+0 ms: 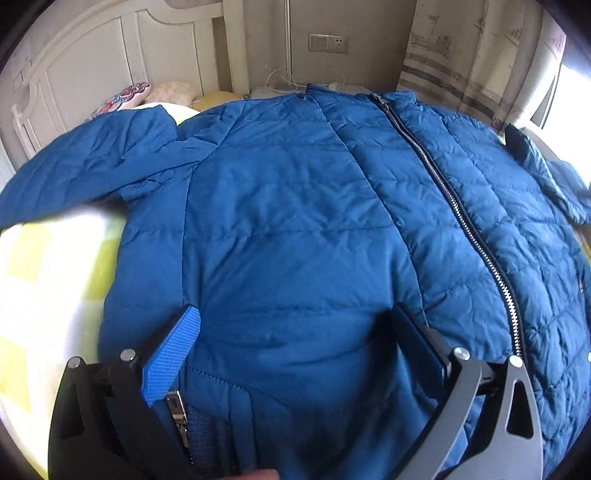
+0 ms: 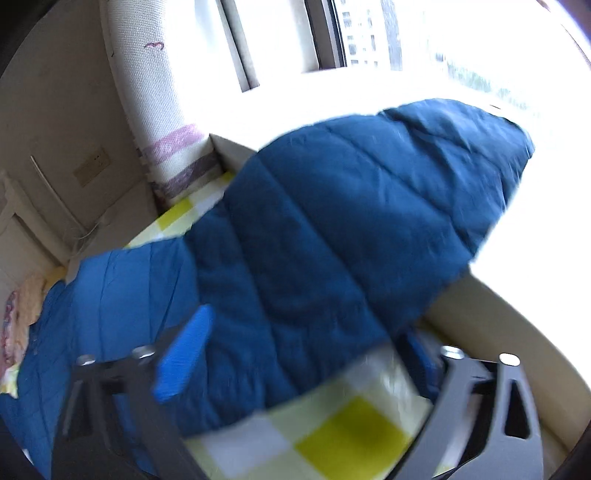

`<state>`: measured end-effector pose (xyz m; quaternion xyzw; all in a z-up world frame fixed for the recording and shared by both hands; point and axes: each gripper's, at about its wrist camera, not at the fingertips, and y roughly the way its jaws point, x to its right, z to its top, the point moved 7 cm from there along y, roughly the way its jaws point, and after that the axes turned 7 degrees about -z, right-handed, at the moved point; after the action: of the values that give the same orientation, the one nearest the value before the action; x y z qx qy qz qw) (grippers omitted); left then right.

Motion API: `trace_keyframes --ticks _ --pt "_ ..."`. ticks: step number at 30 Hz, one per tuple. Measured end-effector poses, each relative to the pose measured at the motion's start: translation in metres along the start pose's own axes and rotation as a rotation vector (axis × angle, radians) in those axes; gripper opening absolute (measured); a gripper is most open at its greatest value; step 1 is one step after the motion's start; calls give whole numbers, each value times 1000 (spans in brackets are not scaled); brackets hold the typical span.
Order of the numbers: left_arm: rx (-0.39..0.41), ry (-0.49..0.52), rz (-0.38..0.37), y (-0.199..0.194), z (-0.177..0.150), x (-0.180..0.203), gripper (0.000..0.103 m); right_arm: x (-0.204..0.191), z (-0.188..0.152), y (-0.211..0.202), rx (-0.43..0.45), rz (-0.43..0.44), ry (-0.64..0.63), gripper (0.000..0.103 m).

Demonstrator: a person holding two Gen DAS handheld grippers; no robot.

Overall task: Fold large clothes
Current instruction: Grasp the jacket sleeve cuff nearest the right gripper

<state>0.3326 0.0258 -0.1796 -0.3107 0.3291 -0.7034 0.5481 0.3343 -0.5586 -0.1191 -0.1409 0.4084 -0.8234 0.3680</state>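
A large blue quilted jacket (image 1: 295, 206) lies spread front up on the bed, its silver zipper (image 1: 454, 199) closed and running toward the collar at the far side. One sleeve (image 1: 81, 162) stretches out to the left. My left gripper (image 1: 295, 325) is open, its fingers straddling the lower front of the jacket near the hem. In the right wrist view the jacket's other sleeve (image 2: 351, 229) lies out toward the window. My right gripper (image 2: 306, 339) is open around the sleeve's near edge, just above it. That view is blurred.
The bed has a yellow and white checked sheet (image 2: 343, 435). Pillows (image 1: 129, 96) and a white headboard (image 1: 85, 62) are at the far left. A wall socket (image 1: 328, 43) with cables, a curtain (image 1: 461, 55) and a bright window (image 2: 369, 33) border the bed.
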Motion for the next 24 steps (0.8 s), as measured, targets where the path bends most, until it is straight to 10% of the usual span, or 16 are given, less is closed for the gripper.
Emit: trace_keyframes --ticks 3,7,11,14,18,24 --pt "-3 15 22 3 0 2 101 -15 19 -21 134 -5 -8 29" --pt "-9 5 18 -1 -1 3 101 -109 22 -94 343 103 -226 26" --pt "-7 0 15 -3 -3 3 101 -241 -49 -161 434 305 -580 26" --pt "-2 -7 4 -4 -2 2 101 -313 -135 -173 347 447 -819 27" --pt "4 -17 -13 -6 -2 0 101 -349 -242 -133 100 447 -1106 62" --pt "9 -22 -19 -7 -2 0 101 -304 -241 -140 -72 505 -1004 86"
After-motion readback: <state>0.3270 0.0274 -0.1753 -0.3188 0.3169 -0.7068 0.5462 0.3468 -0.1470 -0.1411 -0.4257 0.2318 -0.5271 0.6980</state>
